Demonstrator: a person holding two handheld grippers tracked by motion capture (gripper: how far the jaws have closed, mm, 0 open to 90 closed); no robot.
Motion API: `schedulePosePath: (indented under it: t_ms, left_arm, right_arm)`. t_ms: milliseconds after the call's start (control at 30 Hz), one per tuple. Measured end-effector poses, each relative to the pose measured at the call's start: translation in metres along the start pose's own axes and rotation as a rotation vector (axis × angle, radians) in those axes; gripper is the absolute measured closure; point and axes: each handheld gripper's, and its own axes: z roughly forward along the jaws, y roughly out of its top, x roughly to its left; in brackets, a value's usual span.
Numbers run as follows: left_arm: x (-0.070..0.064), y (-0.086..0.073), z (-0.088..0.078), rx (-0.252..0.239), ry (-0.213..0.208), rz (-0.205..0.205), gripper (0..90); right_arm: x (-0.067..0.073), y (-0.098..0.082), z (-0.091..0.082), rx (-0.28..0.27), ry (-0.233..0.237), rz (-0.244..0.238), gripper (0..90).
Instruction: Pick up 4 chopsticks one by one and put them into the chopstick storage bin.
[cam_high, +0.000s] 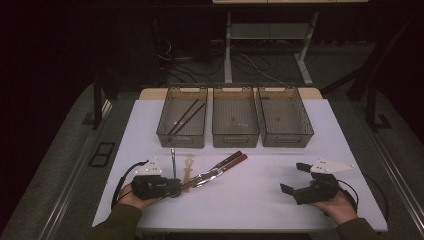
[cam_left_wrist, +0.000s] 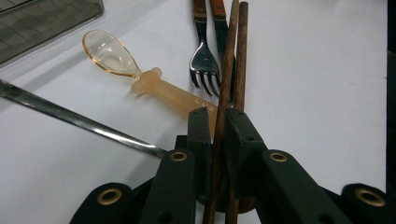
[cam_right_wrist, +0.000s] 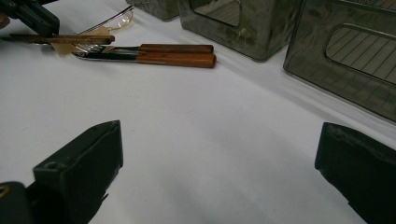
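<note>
Chopsticks (cam_left_wrist: 232, 70) clamped in left hand-held gripper (cam_left_wrist: 218, 122); right hand-held gripper (cam_right_wrist: 219, 154) wide open.

Olive-green sleeves (cam_high: 117, 220), black left gripper (cam_high: 176, 187) with brass rivets, black cable, pale three-cornered plate (cam_high: 150, 167)

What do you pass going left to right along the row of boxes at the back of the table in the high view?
Smoky see-through plastic bin with two dark chopsticks inside → empty-looking middle smoky plastic bin → right smoky plastic bin.
</note>
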Motion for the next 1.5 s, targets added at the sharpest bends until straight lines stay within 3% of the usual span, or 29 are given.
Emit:
schedulePosePath:
  t_ms: [367, 900, 1233, 1500]
  left_arm:
    - [0.0017, -0.0005, 0.0038, -0.008, -0.010, -0.009, 78.6]
    - [0.0037, -0.0056, 0.0028, 0.033, -0.033, 0.016, 76.2]
    - [0.0024, -0.0040, 0.0033, 0.046, -0.035, 0.052, 84.2]
    - [0.0020, -0.0024, 0.0018, 0.033, -0.032, 0.044, 85.1]
  right_arm:
    - [0.0003, 0.0003, -0.0002, -0.002, 0.001, 0.002, 1.2]
    - [0.0000, 0.0002, 0.0001, 0.000, 0.002, 0.002, 1.2]
    - [0.0001, 0.0002, 0.0001, 0.000, 0.003, 0.002, 1.2]
    - [0.0000, 0.0003, 0.0001, -0.001, 0.004, 0.002, 1.2]
